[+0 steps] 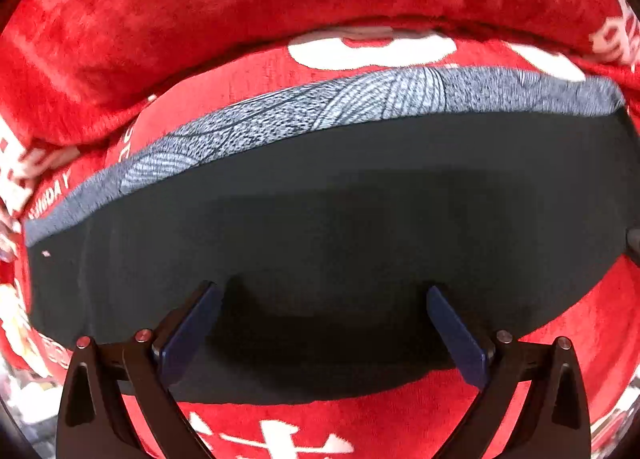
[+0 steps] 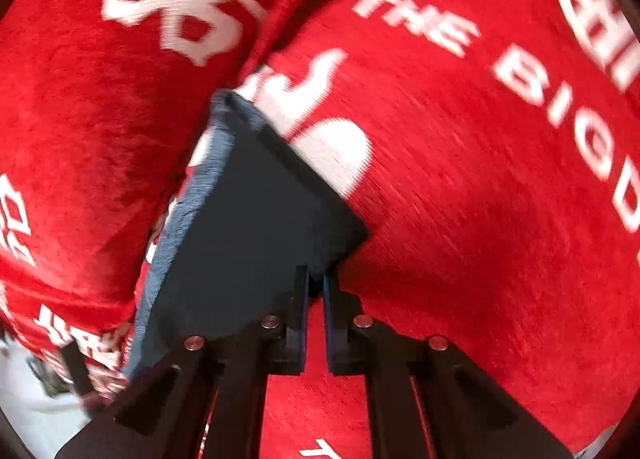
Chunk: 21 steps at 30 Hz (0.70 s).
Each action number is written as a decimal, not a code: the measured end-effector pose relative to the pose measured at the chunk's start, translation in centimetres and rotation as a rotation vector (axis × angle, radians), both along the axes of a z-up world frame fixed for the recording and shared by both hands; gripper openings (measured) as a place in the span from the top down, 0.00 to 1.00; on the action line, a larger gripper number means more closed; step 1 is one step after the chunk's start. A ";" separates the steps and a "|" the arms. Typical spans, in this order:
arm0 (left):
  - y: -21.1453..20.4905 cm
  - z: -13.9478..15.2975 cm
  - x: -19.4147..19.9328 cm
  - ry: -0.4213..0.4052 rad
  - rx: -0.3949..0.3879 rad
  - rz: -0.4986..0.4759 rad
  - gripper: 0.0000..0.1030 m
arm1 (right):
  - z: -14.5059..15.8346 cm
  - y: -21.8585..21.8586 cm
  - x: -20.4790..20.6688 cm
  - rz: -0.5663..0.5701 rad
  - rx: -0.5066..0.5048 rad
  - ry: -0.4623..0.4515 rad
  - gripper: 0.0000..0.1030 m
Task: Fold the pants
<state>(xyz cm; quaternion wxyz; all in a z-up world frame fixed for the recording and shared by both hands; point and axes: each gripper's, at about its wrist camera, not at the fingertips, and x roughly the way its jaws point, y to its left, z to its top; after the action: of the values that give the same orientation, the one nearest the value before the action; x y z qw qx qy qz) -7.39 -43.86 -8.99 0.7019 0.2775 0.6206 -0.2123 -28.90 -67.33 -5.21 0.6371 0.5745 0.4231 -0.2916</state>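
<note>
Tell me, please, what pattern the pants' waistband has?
Grey-white swirling fine lines on the waistband, clearest in the left wrist view.

We see the left claw (image 1: pixel 324 299) w/ black arms, flat dark blue fingers (image 1: pixel 188 335) & small round silver screws. Right claw (image 2: pixel 315 291) looks the same: black frame, blue pads, shiny screws.

My left gripper (image 1: pixel 324 339) points straight down over the pants (image 1: pixel 320 219), fingers (image 1: pixel 192 323) spread wide, nothing between the pads. My right gripper (image 2: pixel 316 299) slants down at the pants' near corner, fingers (image 2: pixel 300 307) drawn almost together, apparently pinching the corner's edge, though blur makes the contact hard to confirm.
</note>
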 end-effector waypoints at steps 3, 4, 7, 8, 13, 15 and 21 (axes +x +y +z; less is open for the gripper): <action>0.3 -0.1 0.2 0.009 -0.011 0.011 0.00 | 0.8 0.1 -0.4 -0.006 -0.001 -0.037 0.91; 0.2 -0.1 0.2 0.009 -0.009 0.009 0.00 | 1.0 0.3 -0.6 0.006 -0.002 -0.043 0.91; 0.0 -0.1 0.2 -0.002 -0.001 -0.007 0.00 | 1.2 1.1 -0.7 0.037 0.031 -0.062 0.84; -0.1 -0.1 0.2 -0.005 0.001 -0.007 0.00 | 1.2 1.4 -0.8 0.037 0.042 -0.065 0.76; -0.2 0.0 0.0 0.000 -0.003 0.004 0.00 | 0.6 2.0 -0.7 0.007 0.056 -0.086 0.62; -0.1 -0.1 0.2 0.004 -0.005 0.006 0.00 | 0.5 2.5 -0.4 0.007 0.058 -0.092 0.62; 0.2 -0.4 0.6 0.003 0.001 0.002 0.00 | 0.5 2.4 0.6 0.020 0.029 -0.102 0.62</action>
<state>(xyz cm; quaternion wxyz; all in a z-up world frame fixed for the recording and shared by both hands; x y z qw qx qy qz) -6.80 -43.71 -9.41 0.7011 0.2771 0.6220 -0.2117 -28.28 -64.91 -4.68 0.6525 0.5935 0.3998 -0.2494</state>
